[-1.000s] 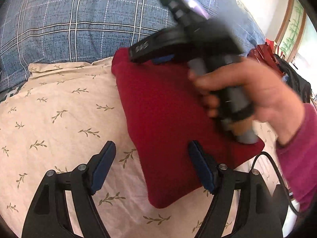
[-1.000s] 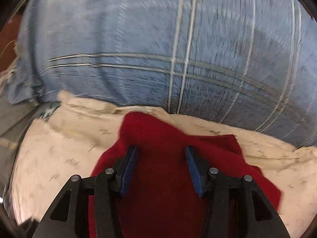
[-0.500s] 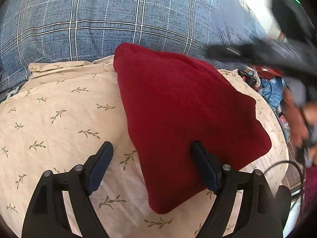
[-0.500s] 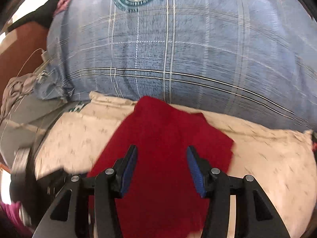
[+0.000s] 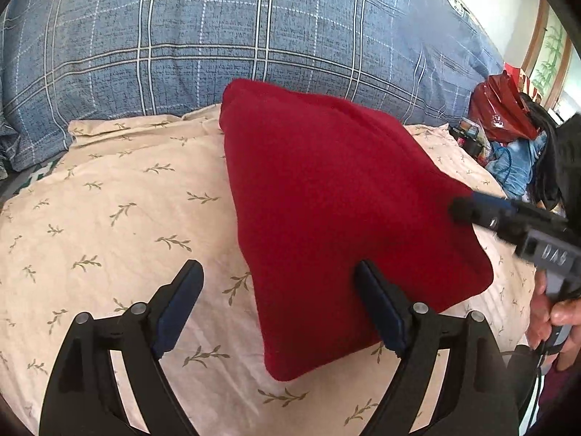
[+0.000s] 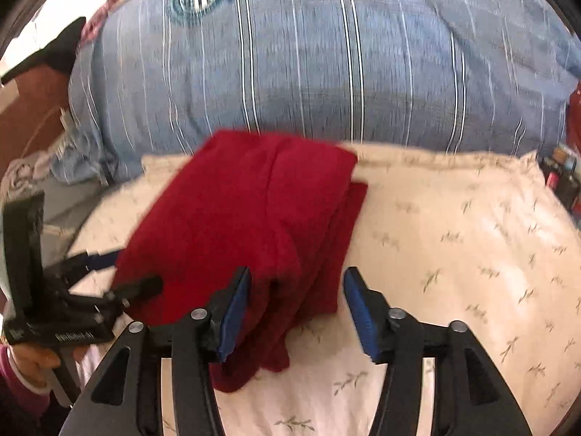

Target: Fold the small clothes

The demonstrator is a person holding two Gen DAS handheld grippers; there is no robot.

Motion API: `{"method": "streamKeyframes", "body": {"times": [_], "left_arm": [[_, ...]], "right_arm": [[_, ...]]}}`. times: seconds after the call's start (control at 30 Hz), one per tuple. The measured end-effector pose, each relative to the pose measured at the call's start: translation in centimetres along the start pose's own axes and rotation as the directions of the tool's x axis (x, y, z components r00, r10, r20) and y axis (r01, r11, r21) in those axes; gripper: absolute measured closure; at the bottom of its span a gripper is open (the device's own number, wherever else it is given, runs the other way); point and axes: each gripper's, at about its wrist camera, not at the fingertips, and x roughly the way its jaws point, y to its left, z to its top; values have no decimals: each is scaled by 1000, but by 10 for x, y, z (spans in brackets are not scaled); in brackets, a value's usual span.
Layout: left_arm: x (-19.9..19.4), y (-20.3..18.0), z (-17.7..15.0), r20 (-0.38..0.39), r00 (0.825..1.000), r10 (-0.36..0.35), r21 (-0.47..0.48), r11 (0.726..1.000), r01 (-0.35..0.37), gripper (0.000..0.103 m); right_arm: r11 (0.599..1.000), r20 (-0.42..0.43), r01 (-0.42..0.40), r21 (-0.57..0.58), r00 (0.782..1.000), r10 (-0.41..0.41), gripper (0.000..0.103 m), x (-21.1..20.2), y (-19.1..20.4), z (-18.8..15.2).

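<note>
Left wrist view: folded red garment (image 5: pixel 326 210) on sheet (image 5: pixel 109 218); both grippers' fingers spread.

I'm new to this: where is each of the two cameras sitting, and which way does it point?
Left wrist: sits on the left gripper, facing the folded red garment on the leaf-print sheet; its open fingers and the right gripper show.
Right wrist: sits on the right gripper, facing the garment's layered edge; its open fingers and the left gripper show.
Shared: garment, sheet, blue plaid duvet.
</note>
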Motion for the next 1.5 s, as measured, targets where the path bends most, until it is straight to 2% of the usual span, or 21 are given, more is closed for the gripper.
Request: {"method": "streamKeyframes", "body": {"times": [0.1,0.2,0.3,0.33,0.37,0.53,0.67,0.8,0.97,1.1,1.13,1.17,1.2,1.23,1.27,1.3,1.37,1.43,1.5], "left_arm": [[-3,-1,1,11,1000,21,-2,1000,-21,16],[-5,0,1,12,999,31,3,1000,-31,16],[-6,-1,1,20,999,40,11,999,-40,16],[-7,1,1,21,999,40,11,999,-41,16],[-6,2,2,20,999,35,6,999,-35,16],[-2,7,10,15,1000,-9,-13,1000,9,16],[7,12,17,0,998,-62,-30,998,62,16],[19,13,22,-19,993,-115,-22,993,114,13],[33,16,27,-49,982,-180,-42,983,178,5],[41,17,32,-76,972,-224,-54,974,220,3],[43,18,33,-81,969,-234,-57,972,230,3],[43,18,34,-84,965,-247,-59,968,242,3],[43,18,35,-83,963,-256,-61,966,252,5],[43,18,35,-80,960,-268,-62,963,263,15],[42,18,36,-76,951,-299,-65,953,295,29],[40,17,36,-76,949,-306,-70,951,301,30],[35,16,37,-70,952,-298,-65,954,294,45],[26,17,38,-64,948,-311,-69,949,307,53],[13,20,37,-61,943,-327,-85,943,322,53]], "right_arm": [[1000,-7,-20,3,1000,21,50,8,5,8],[1000,-35,10,-13,999,-11,51,19,7,9],[997,-32,-18,75,999,21,45,20,-5,6],[994,-37,-23,107,999,27,35,23,-10,5],[991,-43,-28,132,998,34,32,27,-15,3],[971,-36,-126,205,990,136,32,41,-31,-3],[957,-27,-173,234,983,184,24,54,-38,-1],[938,-26,-224,265,971,239,22,67,-42,3],[937,-21,-241,253,967,254,20,76,-39,9],[937,-21,-258,233,963,270,21,83,-35,13],[937,-20,-258,237,963,271,23,84,-35,14],[935,-20,-258,242,963,270,29,85,-35,14],[934,-17,-258,246,963,270,34,84,-34,14],[936,-14,-256,243,964,267,41,83,-32,15],[940,-13,-248,235,966,258,46,81,-29,16],[947,-14,-234,221,970,243,49,78,-26,17],[957,-10,-212,199,976,219,56,70,-20,19],[956,-7,-217,196,975,223,58,60,-15,22],[952,-7,-245,185,968,250,58,47,-7,25]]}}
